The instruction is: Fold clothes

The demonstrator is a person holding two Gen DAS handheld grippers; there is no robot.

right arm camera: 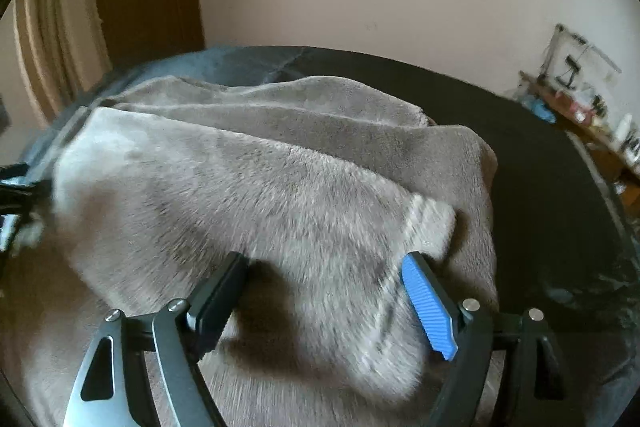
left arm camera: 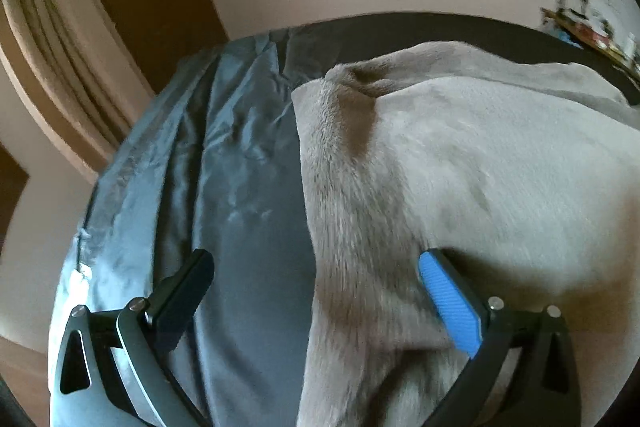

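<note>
Grey plush garment (right arm camera: pixel 280 187) lay in folded layers on the dark surface (right arm camera: pixel 540 187). I held both the left gripper (left arm camera: pixel 316 291) and right gripper (right arm camera: pixel 324 291) above it, jaws spread, grasping nothing.

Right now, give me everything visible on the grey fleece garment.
The grey fleece garment looks plush and short-piled, lying in overlapping folded layers on a dark bed cover. One cuff-like end with a stitched band lies on top at its right side. Both grippers, left and right, hang open above it, gripping nothing.
</note>
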